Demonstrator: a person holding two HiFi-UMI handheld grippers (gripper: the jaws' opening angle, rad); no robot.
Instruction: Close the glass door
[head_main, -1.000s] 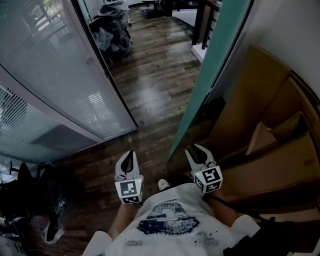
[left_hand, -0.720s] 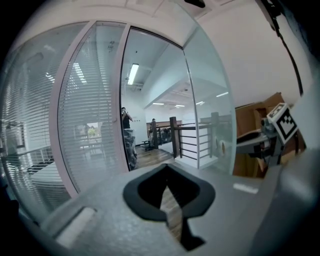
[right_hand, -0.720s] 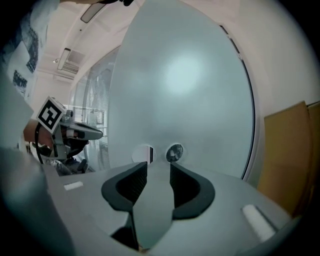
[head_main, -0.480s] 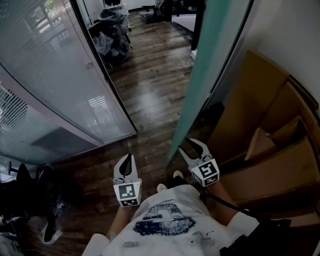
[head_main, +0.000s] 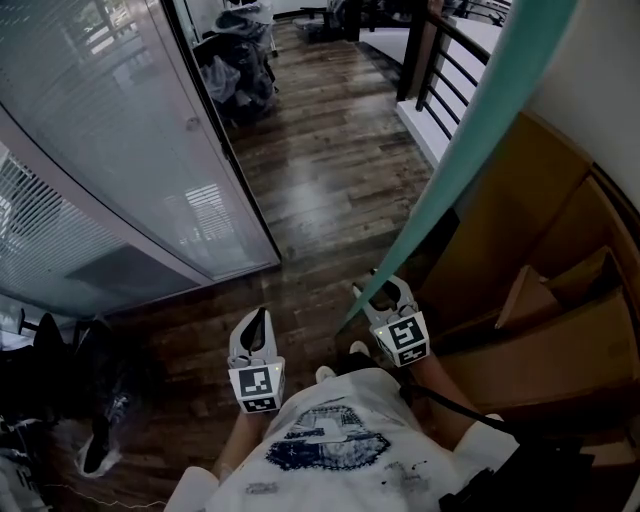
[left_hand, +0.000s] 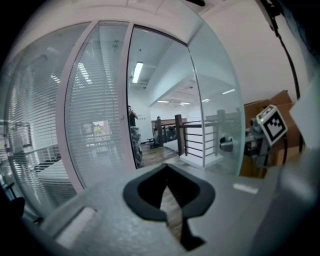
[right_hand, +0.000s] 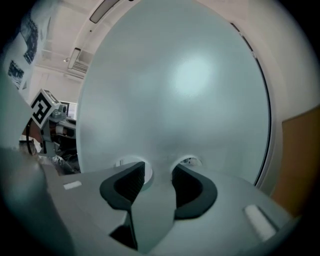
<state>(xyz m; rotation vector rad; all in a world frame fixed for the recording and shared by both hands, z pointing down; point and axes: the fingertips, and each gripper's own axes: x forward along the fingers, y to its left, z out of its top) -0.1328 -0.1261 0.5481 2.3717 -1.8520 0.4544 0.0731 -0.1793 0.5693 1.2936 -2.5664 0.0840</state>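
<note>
Vs. a sec ago, glass door (head_main: 470, 150) sits further right. Jaws of right gripper (head_main: 385, 292) have just opened wide, facing door glass, pinching nothing; left gripper (head_main: 256, 322) pressed shut, empty.

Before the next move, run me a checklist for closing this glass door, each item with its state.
1. Glass door closed: not ok, it stands open.
2. Right gripper fingers free: ok, they have just been opening, stand apart and pinch nothing.
3. Right gripper touching the glass: cannot tell; it faces the pane closely.
4. Left gripper out of the way: ok, shut, empty, apart from the door.
5. Door handle located: ok, it shows in the left gripper view.
6. Cardboard boxes clear of the swing: cannot tell.
</note>
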